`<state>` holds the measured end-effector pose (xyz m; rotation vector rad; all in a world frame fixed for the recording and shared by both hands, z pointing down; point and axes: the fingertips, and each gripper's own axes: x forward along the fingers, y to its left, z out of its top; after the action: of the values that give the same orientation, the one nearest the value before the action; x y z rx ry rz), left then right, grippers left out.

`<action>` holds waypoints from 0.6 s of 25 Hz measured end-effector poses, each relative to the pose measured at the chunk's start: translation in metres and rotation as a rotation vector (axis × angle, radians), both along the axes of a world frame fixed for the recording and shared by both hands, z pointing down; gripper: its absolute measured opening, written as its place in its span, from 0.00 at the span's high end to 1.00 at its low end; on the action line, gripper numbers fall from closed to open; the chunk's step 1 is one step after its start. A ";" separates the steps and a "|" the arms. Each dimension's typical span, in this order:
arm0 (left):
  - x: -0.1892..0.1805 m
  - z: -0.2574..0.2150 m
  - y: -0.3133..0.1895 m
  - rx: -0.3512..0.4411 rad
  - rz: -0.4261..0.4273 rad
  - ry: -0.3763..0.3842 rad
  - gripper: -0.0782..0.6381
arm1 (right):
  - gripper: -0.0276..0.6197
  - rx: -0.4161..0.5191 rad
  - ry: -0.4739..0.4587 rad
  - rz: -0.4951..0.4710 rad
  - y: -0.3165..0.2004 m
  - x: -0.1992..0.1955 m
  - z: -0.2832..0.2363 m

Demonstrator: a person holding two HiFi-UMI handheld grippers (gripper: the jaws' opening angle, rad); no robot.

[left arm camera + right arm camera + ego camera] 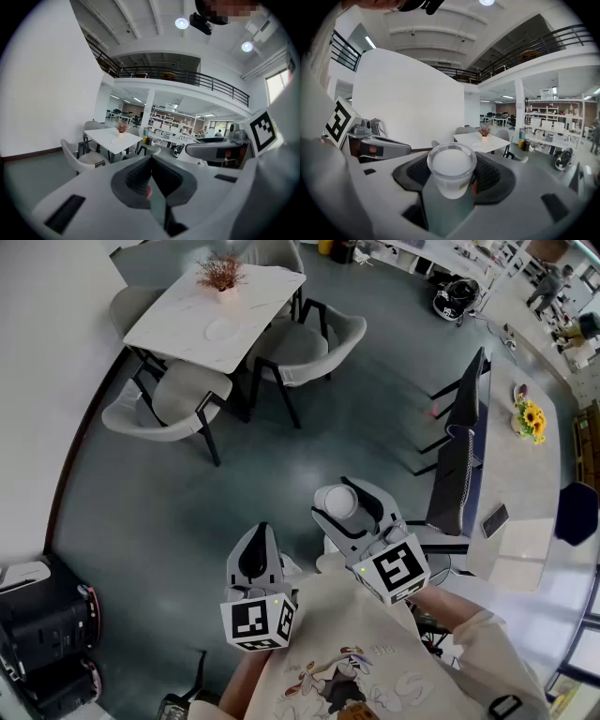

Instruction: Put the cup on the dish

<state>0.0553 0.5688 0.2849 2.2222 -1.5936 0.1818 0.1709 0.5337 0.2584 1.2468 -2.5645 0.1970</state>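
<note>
Cup [337, 502] grasped in right gripper [451, 178] fingers, held above the floor. Left gripper [151, 177] fingers clenched, empty. Dish [221, 329] on tabletop [267, 292], well apart at 11 o'clock. Pickup looks done; approach and placing remain.

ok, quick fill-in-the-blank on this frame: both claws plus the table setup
1. The right claw is shut on a translucent ____.
2. The left claw is shut and holds ____.
3. The dish on the white table lies beside a potted ____.

Missing words: cup; nothing; plant.
</note>
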 end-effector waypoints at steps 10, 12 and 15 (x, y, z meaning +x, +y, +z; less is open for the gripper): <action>0.016 0.006 0.000 -0.012 -0.006 0.007 0.88 | 0.54 0.010 0.000 -0.013 0.003 0.015 -0.001; 0.018 0.006 -0.002 -0.017 -0.009 0.008 0.88 | 0.54 0.005 0.002 -0.011 0.001 0.018 -0.001; 0.021 0.004 -0.004 -0.018 -0.019 0.005 0.88 | 0.54 -0.002 0.003 -0.013 -0.004 0.025 0.000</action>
<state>0.0758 0.5646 0.2890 2.1913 -1.6036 0.1842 0.1962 0.5300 0.2588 1.2286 -2.5681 0.1947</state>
